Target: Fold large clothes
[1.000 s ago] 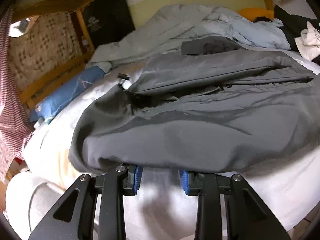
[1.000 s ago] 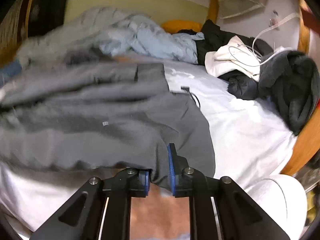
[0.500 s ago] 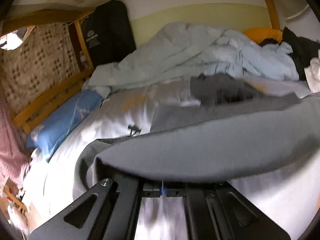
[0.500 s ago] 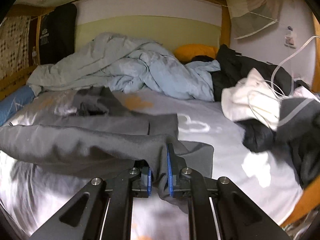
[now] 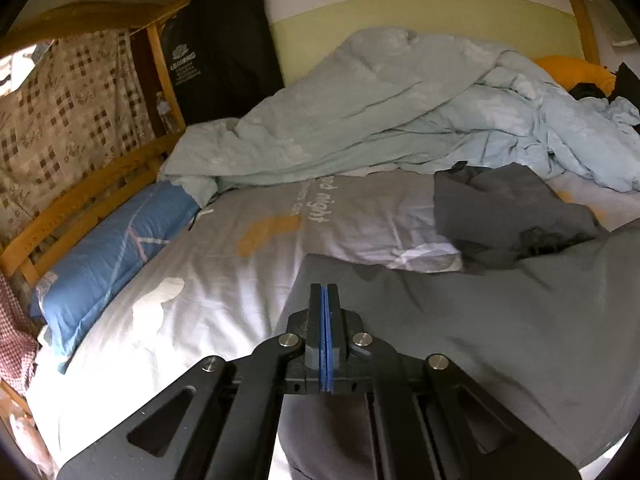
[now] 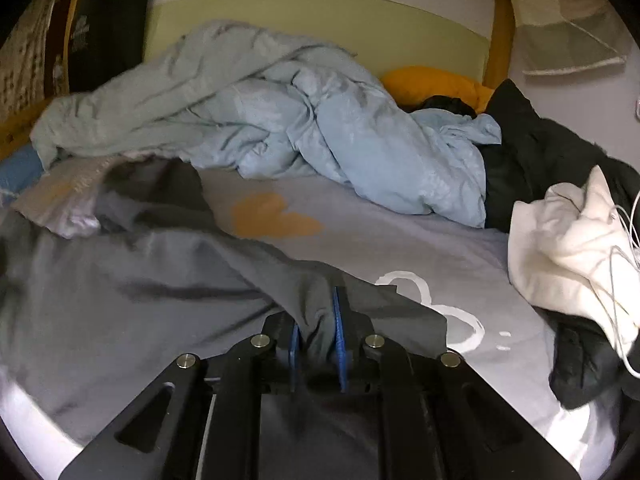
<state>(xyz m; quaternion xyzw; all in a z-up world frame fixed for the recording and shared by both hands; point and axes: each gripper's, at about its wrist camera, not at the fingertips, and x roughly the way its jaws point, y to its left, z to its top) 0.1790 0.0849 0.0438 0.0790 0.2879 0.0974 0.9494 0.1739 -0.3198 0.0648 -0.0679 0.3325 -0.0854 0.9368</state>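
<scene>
In the upper left of the left wrist view, a black bag leaning on the wall carries a white logo with lines of lettering under it, too small to read. At the frame's center, dark script printed on the grey bedsheet lies upside down and appears to read "good night"; a smaller line beside it is illegible.

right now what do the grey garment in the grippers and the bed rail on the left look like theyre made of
Grey garment: soft matte woven or knit cloth, probably cotton blend; it drapes and creases without shine. Bed rail: wood, orange-brown with a slight varnish sheen; solid slats with visible joints.
</scene>
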